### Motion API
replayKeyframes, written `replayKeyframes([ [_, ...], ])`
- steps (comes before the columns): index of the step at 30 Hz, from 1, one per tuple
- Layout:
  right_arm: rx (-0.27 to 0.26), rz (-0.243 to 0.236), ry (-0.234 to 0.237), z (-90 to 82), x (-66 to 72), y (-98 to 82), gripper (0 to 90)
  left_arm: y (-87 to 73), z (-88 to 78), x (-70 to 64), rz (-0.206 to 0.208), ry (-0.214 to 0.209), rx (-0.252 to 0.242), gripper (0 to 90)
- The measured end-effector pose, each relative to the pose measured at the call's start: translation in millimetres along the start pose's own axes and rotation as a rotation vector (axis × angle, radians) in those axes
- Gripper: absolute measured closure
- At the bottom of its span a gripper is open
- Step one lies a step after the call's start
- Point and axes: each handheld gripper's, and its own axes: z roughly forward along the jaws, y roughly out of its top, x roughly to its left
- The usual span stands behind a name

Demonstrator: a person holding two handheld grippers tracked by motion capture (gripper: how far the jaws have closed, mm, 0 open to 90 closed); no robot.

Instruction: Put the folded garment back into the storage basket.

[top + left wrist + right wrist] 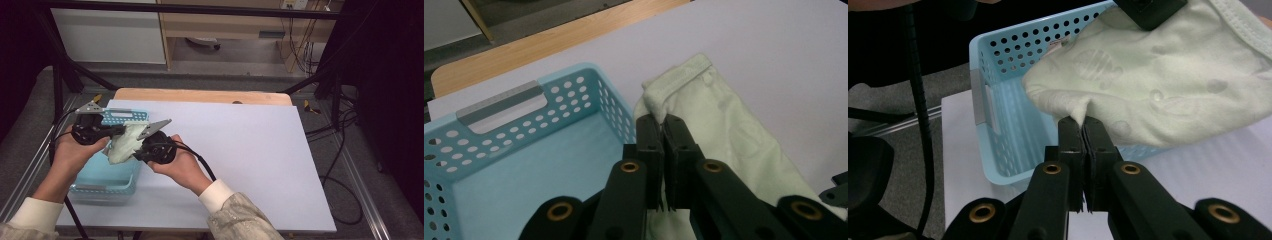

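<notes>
Fingers (659, 135) of the left gripper and of the right gripper (1084, 131) each pinch an edge of the cloth (1168, 85), above the basket (524, 165). It looks light, soft and limp, so the hems are the best hold.

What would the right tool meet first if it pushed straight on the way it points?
Probably more of the pale green cloth it already pinches, then the blue basket's rim close behind. The right tool aims at both; depth is unclear.

A lab — black frame struts (320, 75), loose cables (345, 165) and a white-topped table (260, 160).
</notes>
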Motion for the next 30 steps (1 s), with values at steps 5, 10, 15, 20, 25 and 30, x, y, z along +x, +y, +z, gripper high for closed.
replayKeyframes([
  [5,-0.004,-0.004,0.001,4.9,-0.5,0.0,88.6,-2.0,-0.4,3.7,-0.004,0.009,0.007,87.2],
  [10,-0.007,-0.005,0.004,9.7,-0.3,1.0,88.5,-4.2,-1.8,6.5,-0.006,0.019,0.009,87.2],
  [15,-0.011,0.002,0.008,14.0,0.3,1.9,88.6,-6.8,-2.8,9.3,-0.012,0.024,0.016,87.2],
  [20,-0.006,-0.005,0.016,17.7,1.2,3.0,88.5,-8.8,-4.1,11.0,-0.014,0.025,0.02,87.2],
  [25,-0.004,-0.004,0.019,22.1,3.5,4.1,88.5,-9.8,-4.8,12.3,-0.017,0.03,0.02,87.2],
  [30,-0.001,-0.008,0.024,25.1,4.8,4.9,88.5,-11.1,-6.0,13.9,-0.018,0.032,0.024,87.1],
])
